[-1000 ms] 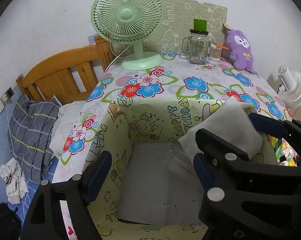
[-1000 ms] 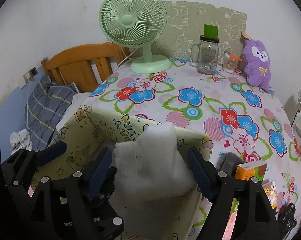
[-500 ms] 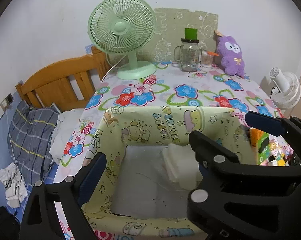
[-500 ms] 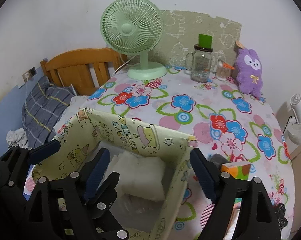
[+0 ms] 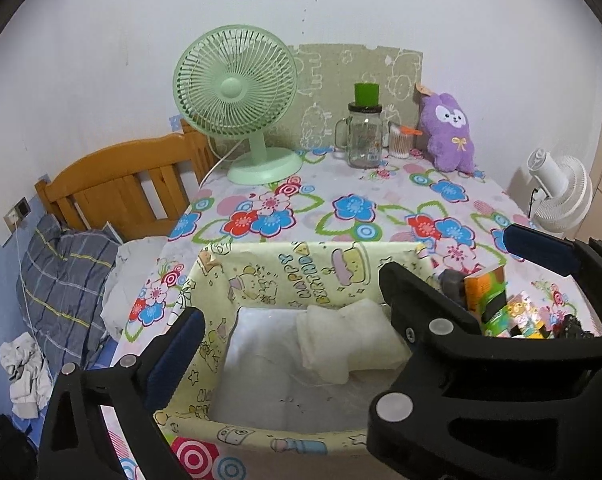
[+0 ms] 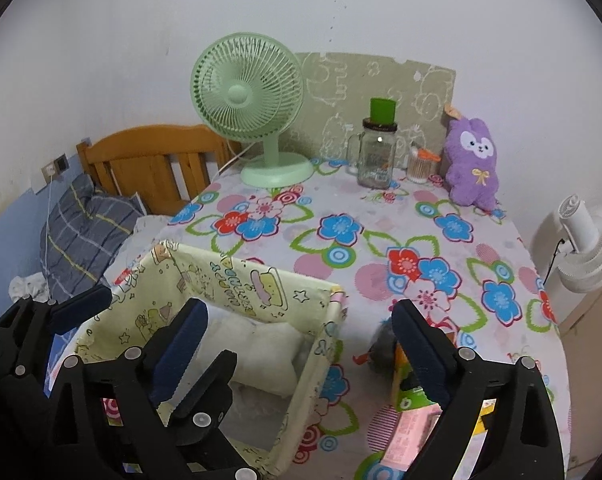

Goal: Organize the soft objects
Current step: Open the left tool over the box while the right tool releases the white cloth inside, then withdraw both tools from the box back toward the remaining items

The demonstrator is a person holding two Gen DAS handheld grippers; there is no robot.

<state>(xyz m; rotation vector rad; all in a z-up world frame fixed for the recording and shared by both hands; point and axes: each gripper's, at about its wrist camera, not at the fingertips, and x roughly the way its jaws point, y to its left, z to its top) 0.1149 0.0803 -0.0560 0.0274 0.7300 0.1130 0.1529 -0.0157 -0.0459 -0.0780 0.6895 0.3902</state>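
Note:
A yellow fabric bin [image 5: 261,276] [image 6: 237,280] with cartoon prints stands at the near edge of the floral table. A white folded soft pad [image 5: 349,336] [image 6: 265,352] lies inside it on the pale lining. My left gripper [image 5: 289,320] is open and empty, held above the bin's near rim. My right gripper [image 6: 301,328] is open and empty, above the bin's right side. A purple plush toy [image 5: 449,136] [image 6: 473,164] sits at the back right of the table.
A green fan [image 5: 237,104], a glass jar with a green lid [image 5: 365,132] and a cotton swab cup [image 6: 419,164] stand at the back. Small boxes [image 5: 489,296] [image 6: 413,396] lie right of the bin. A wooden bed [image 5: 121,184] is left, a white fan [image 6: 585,248] right.
The white pad left the right gripper and dropped into the bin. Both grippers have pulled back and up from the bin, open.

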